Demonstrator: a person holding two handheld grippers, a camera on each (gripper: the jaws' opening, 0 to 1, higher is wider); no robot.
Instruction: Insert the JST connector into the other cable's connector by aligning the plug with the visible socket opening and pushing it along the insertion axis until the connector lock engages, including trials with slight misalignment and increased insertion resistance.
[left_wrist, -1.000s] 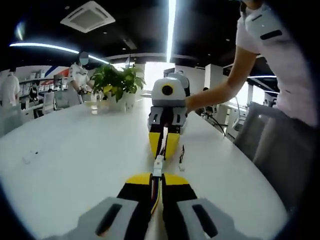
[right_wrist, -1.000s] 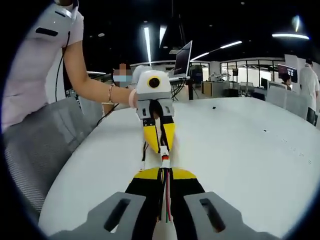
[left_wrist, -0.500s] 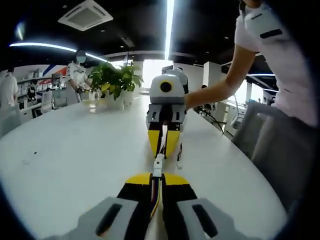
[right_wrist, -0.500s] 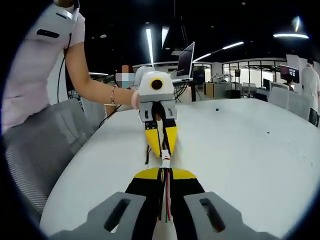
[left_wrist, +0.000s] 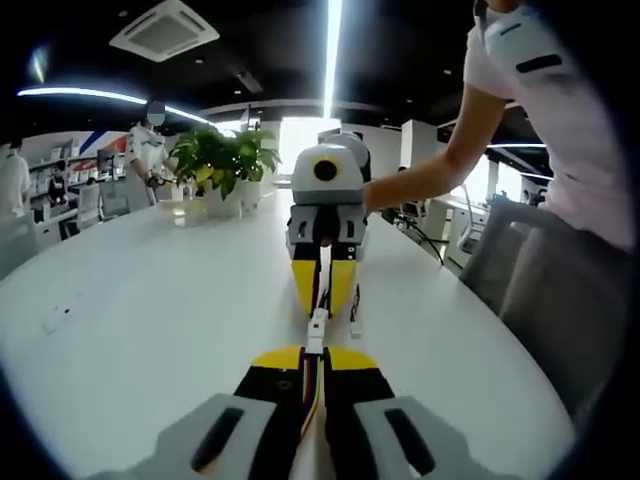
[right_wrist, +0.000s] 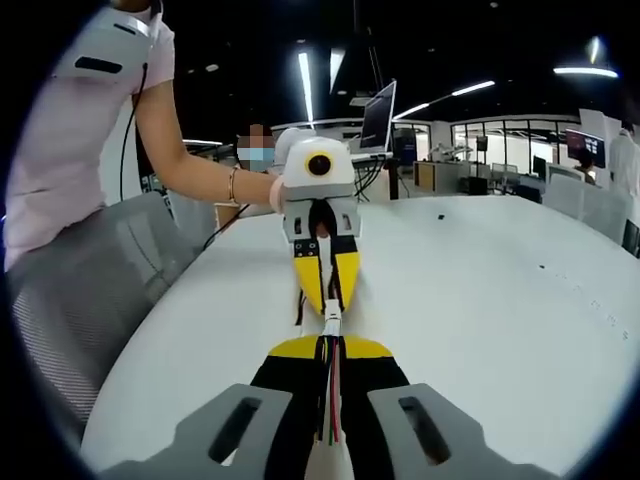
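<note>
In the left gripper view my left gripper is shut on a cable with yellow and red wires. Its white JST connector sticks out past the yellow tips. Facing it, my right gripper is shut on the other cable. In the right gripper view my right gripper pinches red, green and black wires, ending in a white connector. That connector meets the tips of the left gripper. The two connectors touch in line in the short gap; I cannot tell whether they are locked.
Both grippers hover over a white table. A potted plant stands at its far end, with people behind. A person's arm holds the right gripper. A grey chair stands beside the table, a monitor behind.
The two grippers have drawn slightly closer together, tip to tip. The red bit seen beside the connector in the right gripper view one second ago is now covered.
</note>
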